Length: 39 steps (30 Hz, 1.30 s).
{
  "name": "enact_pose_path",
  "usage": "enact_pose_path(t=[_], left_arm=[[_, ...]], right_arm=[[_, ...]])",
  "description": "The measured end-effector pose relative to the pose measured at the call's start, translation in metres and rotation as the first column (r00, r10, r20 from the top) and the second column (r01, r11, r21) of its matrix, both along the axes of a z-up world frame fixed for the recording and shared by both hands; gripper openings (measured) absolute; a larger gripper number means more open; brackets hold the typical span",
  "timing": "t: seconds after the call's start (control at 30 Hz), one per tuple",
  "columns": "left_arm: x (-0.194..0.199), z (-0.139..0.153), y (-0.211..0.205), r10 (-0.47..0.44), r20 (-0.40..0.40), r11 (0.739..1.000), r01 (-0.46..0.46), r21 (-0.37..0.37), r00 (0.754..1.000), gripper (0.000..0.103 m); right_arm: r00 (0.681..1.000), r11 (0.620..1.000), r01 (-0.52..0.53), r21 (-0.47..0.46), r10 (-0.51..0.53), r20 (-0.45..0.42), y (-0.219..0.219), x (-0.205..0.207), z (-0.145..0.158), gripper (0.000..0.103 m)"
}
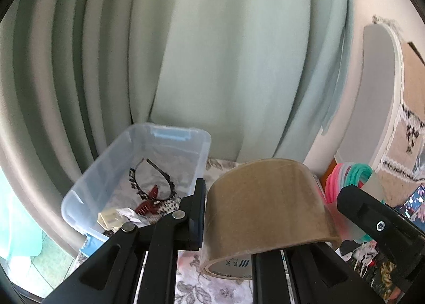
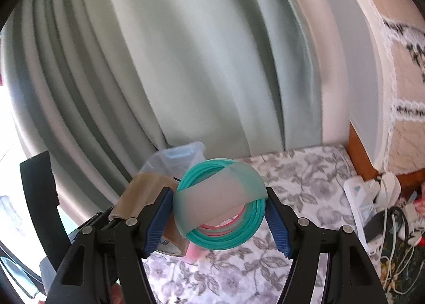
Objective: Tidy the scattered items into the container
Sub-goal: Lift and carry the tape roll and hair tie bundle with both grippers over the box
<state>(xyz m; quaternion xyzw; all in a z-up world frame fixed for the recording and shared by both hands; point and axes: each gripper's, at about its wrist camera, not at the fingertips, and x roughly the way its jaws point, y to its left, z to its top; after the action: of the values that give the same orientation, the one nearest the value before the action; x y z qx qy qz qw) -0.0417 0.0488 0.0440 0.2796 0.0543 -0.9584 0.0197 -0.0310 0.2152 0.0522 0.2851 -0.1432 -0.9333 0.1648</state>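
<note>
My left tongs (image 1: pixel 268 213) pinched a brown tape roll (image 1: pixel 265 205) and my right tongs (image 2: pixel 219 213) pinched a coil of teal bands (image 2: pixel 220 208), both lifted above the bench (image 2: pixel 305 171) for carrying toward the clear bin (image 1: pixel 111 168).

One roll of brown packing tape (image 1: pixel 265 208), one coil of teal and pink plastic cord (image 2: pixel 225 213) and one clear plastic bin (image 1: pixel 132 171). At the bin's 6 o'clock lie two headbands (image 1: pixel 154 179) and one red claw clip (image 1: pixel 147 200). One white power strip (image 2: pixel 364 205) sits at 3 o'clock.
</note>
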Motion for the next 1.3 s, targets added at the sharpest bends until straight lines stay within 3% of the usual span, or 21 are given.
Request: enact_pose_path(t=[0.4,0.93,1.3], left_arm=[[0.004,0.016,-0.053,0.085,-0.046,0.996,-0.084,0.035,0.995,0.013],[-0.015,-0.019,-0.136,0.215,0.049,0.969,-0.22,0.116,0.975,0.013],[-0.026,-0.036,-0.169,0.264,0.081,0.954,-0.273,0.128,0.961,0.013]], right_arm=[[0.996,0.997,-0.069,0.035,0.071,-0.057,-0.048,-0.001,0.023,0.071],[0.985,0.978,-0.172,0.114,0.171,0.022,-0.114,-0.023,0.004,0.071],[0.97,0.958,-0.242,0.157,0.232,0.076,-0.152,-0.04,-0.015,0.071]])
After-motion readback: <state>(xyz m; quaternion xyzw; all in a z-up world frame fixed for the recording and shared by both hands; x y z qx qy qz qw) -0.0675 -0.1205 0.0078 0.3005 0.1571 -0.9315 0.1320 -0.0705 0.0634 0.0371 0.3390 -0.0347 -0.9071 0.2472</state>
